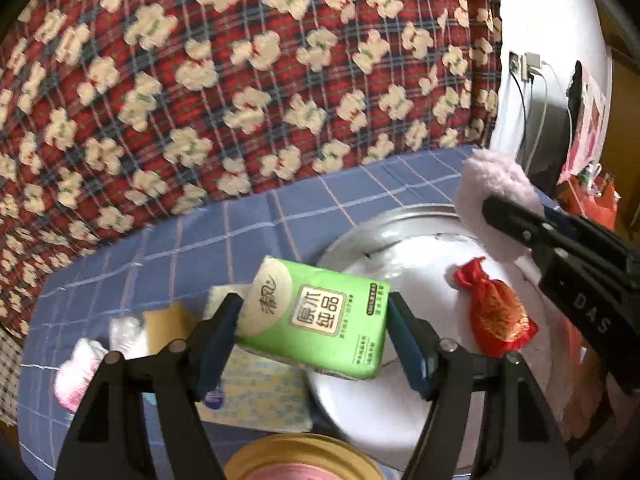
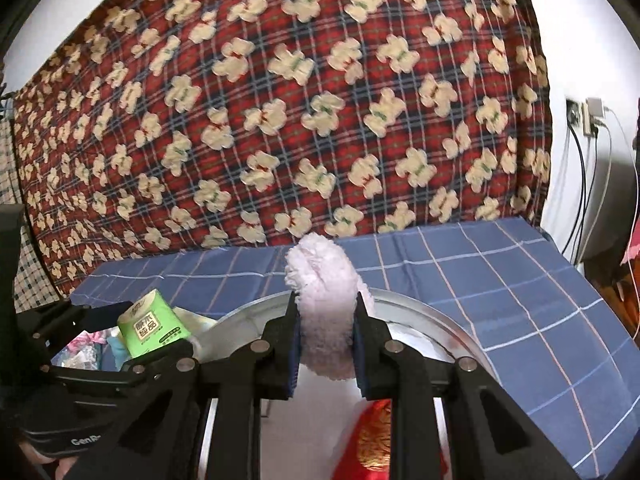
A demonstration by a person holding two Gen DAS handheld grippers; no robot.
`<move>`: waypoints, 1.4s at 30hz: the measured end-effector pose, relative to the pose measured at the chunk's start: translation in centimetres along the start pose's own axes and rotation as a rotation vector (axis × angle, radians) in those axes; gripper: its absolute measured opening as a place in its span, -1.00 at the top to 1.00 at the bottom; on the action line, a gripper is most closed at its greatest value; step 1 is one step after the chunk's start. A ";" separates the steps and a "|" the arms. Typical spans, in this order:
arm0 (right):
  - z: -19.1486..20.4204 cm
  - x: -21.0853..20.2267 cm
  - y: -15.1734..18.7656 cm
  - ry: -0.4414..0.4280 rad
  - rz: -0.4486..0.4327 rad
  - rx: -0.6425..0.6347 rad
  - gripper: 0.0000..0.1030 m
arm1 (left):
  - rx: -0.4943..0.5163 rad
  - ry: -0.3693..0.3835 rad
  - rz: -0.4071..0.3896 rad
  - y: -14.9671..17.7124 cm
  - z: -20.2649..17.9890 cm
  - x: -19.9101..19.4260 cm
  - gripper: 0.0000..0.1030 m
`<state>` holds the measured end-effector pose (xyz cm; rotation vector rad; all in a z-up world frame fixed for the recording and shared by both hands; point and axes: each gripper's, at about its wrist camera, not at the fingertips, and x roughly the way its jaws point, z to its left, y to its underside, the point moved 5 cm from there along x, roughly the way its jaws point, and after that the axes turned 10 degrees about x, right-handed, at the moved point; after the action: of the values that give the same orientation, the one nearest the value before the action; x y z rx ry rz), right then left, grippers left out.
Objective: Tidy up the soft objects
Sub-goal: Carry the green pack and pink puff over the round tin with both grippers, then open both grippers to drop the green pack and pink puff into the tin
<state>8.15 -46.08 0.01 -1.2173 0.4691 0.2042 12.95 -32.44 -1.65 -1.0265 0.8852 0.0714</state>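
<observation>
My left gripper is shut on a green tissue pack, held tilted over the left rim of a round metal basin. A red and gold pouch lies inside the basin. My right gripper is shut on a fluffy pale pink soft piece above the basin. In the left wrist view that gripper comes in from the right with the pink piece. The right wrist view shows the tissue pack at lower left and the pouch below the fingers.
A blue checked cloth covers the table, backed by a red plaid blanket with cream bears. Left of the basin lie a yellow-patterned cloth, a tan piece and a pink-white soft item. A gold-rimmed tin sits near the front edge.
</observation>
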 end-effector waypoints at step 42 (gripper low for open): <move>4.5 -2.4 0.1 -0.109 -0.039 0.005 -0.57 | -0.078 -0.226 -0.079 6.8 9.2 -6.0 -0.99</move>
<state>7.00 -41.62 2.19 -1.2026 0.3509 0.2340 11.56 -19.64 -0.44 -1.1011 0.6400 0.1528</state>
